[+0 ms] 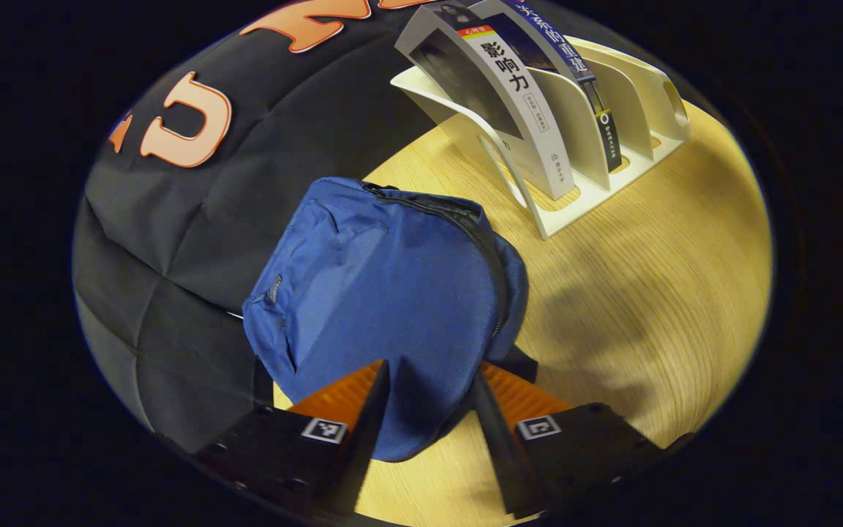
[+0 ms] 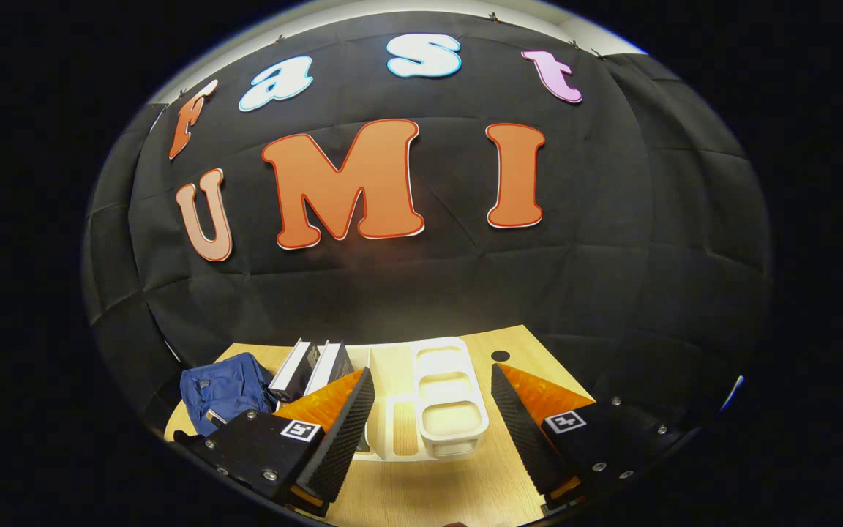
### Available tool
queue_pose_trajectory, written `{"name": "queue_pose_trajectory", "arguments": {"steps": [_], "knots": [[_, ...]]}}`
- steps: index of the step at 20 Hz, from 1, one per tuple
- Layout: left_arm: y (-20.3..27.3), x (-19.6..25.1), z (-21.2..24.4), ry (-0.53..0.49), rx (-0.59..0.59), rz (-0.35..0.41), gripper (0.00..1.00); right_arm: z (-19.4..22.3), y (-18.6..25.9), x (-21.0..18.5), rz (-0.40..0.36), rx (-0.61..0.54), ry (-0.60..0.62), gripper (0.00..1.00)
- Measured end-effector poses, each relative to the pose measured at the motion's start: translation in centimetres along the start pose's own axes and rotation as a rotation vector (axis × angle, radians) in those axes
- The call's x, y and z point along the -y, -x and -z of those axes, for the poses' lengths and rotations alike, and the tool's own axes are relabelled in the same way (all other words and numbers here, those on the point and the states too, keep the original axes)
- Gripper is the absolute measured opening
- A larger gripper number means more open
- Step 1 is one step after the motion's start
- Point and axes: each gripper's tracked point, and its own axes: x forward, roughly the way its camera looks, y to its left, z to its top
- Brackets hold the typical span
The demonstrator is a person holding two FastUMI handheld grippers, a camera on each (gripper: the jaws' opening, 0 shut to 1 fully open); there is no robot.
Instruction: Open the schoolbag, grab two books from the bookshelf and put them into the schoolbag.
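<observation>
A soft blue fabric schoolbag (image 1: 385, 307) with a dark zipper (image 1: 491, 256) running along its top edge lies on the pale wooden desk (image 1: 648, 307), close to the desk's back edge where it meets the black cloth wall; the zipper looks closed. Just beside it stands a cream plastic slotted bookshelf (image 1: 612, 146), holding a grey-and-white book (image 1: 498, 102) and a dark blue book (image 1: 568, 66), both leaning in the slots nearest the bag.

The left gripper (image 1: 429, 395) hovers just over the bag's near end, fingers spread wide, holding nothing; the right gripper (image 2: 432, 410) hangs in front of the bookshelf's empty slots, fingers also wide apart and empty.

Judging from this, the opening step is in hand; the next move calls for the left fingers to reach the zipper's pull, whose exact spot cannot be made out, and draw it along the track.
</observation>
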Motion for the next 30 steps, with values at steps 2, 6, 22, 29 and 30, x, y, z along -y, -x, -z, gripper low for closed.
{"name": "queue_pose_trajectory", "arguments": {"steps": [2,6,22,29,30], "knots": [[-0.2,-0.6,-0.2,-0.012,0.020,-0.056,0.31,-0.1,0.2,0.1,-0.007,0.002,-0.004,0.95],[-0.2,-0.3,0.3,-0.070,-0.034,-0.028,0.04,-0.1,0.3,0.2,-0.026,0.013,-0.005,0.95],[6.4,-9.6,-4.9,-0.268,-0.051,0.588,0.01,-0.2,1.3,-6.2,0.038,0.020,-0.123,0.95],[5.3,-18.5,-10.0,-0.472,-0.027,0.565,0.01,0.9,2.3,-10.2,0.065,-0.008,-0.091,0.95],[4.8,-20.0,-10.9,-0.492,-0.015,0.521,0.01,0.7,2.6,-10.6,0.068,-0.007,-0.095,0.95]]}}
